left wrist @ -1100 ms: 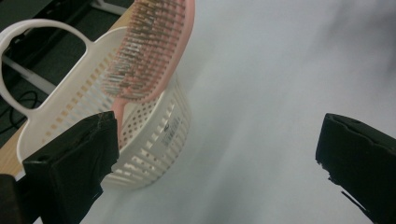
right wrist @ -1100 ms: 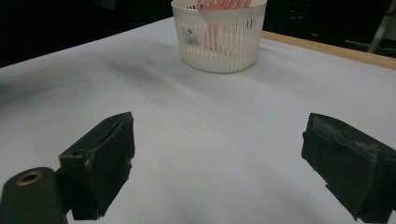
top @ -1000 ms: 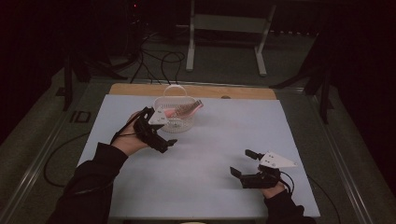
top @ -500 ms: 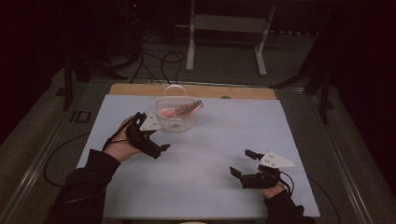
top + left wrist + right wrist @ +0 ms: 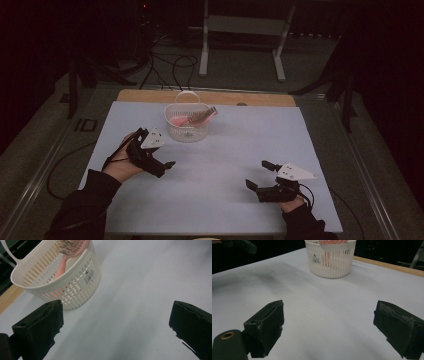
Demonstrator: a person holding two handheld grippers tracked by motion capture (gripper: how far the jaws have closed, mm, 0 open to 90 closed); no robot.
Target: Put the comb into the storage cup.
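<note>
A white slotted basket (image 5: 187, 126) with a loop handle stands at the far middle of the pale sheet. A pink hairbrush (image 5: 198, 117) leans inside it, bristle head over the right rim. My left gripper (image 5: 154, 150) hovers just left of and nearer than the basket, open, nothing between its jaws. In the left gripper view the basket (image 5: 62, 280) and brush (image 5: 70, 247) sit beyond the open left gripper (image 5: 115, 315). My right gripper (image 5: 257, 174) rests low at the near right, open and empty. The right gripper view has the right gripper (image 5: 329, 317) facing the distant basket (image 5: 332, 261).
The pale sheet (image 5: 225, 150) covers the table, with a wooden strip (image 5: 150, 95) along the far edge. Cables and a metal stand (image 5: 240, 40) lie on the floor beyond. Bare sheet stretches between the two grippers and to the basket's right.
My left gripper has drawn back from the basket toward the near left. The brush stays in the basket. The right gripper has not moved.
</note>
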